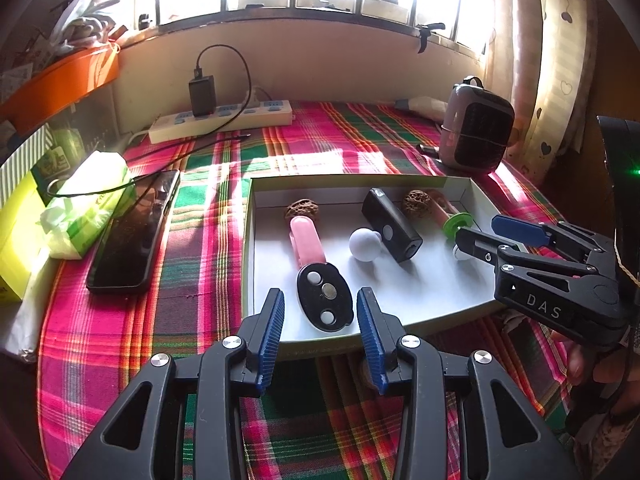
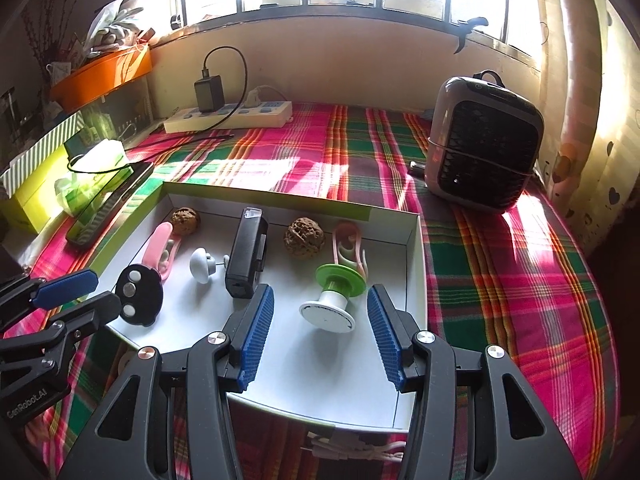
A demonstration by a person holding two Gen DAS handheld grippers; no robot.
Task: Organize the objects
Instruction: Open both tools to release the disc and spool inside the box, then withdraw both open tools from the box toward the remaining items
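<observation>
Shallow white cardboard tray (image 1: 256,240) lay on plaid cloth (image 1: 120,320), holding wrinkled walnuts (image 2: 304,237), smooth black oval disc (image 1: 325,297), green-flanged spool (image 2: 334,298), left gripper (image 1: 320,332) and right gripper (image 2: 320,332) both spread, empty, grilled heater (image 2: 486,140) behind.

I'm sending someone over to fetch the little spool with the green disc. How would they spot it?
Look in the shallow white box on the plaid cloth. Near its right wall, just ahead of the right gripper, lies the spool, tipped on its side. It alone has a bright green disc and a white round end.
</observation>
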